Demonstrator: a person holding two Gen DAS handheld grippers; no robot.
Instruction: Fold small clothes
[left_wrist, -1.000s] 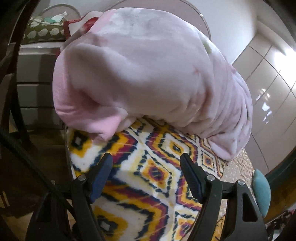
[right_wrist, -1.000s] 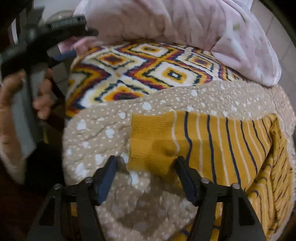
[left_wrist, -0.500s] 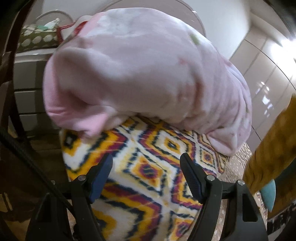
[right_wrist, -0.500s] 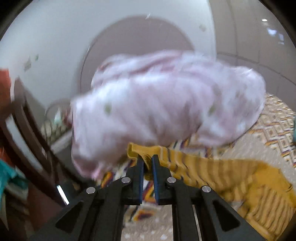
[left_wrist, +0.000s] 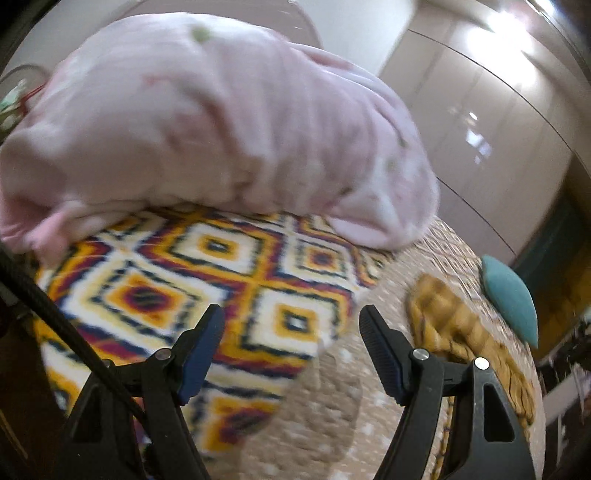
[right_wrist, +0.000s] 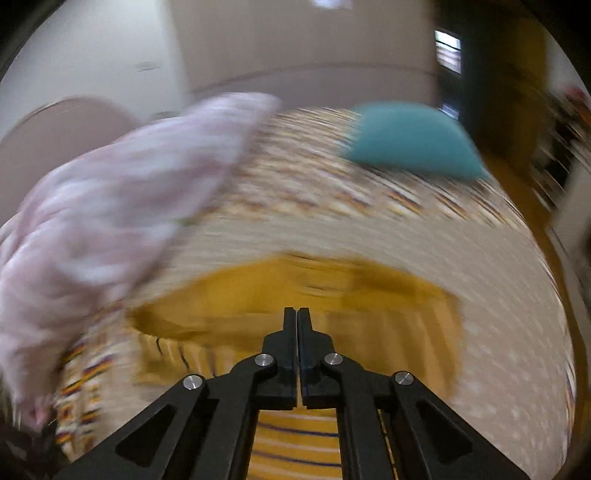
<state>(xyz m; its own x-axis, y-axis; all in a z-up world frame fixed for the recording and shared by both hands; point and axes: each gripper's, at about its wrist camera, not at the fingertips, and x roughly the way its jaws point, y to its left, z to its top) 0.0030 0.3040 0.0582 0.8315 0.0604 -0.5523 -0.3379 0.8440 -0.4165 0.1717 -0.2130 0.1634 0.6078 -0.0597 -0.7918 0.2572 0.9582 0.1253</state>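
The fold is barely begun: the right gripper (right_wrist: 297, 314), low in its frame, is clamped on the mustard-yellow navy-striped knit garment (right_wrist: 295, 291) lying rumpled on the beige dotted bedspread (right_wrist: 369, 236), while the left gripper (left_wrist: 290, 332) hangs wide and empty.

Both grippers are the same build, matte black plastic, kind of angular and chunky. Left gripper (left_wrist: 290, 345): two black fingers with dark blue ribbed pads (left_wrist: 199, 350) on the inner faces; a round silver screw sits at each finger joint, with triangular cutouts in the black arms below; a thick black braided cable (left_wrist: 44, 306) runs past its left side. Right gripper (right_wrist: 297, 325): same black linkage arms with triangular cutouts; four shiny silver screw heads across the joints; its pads show only as thin dark edges between the fingers.
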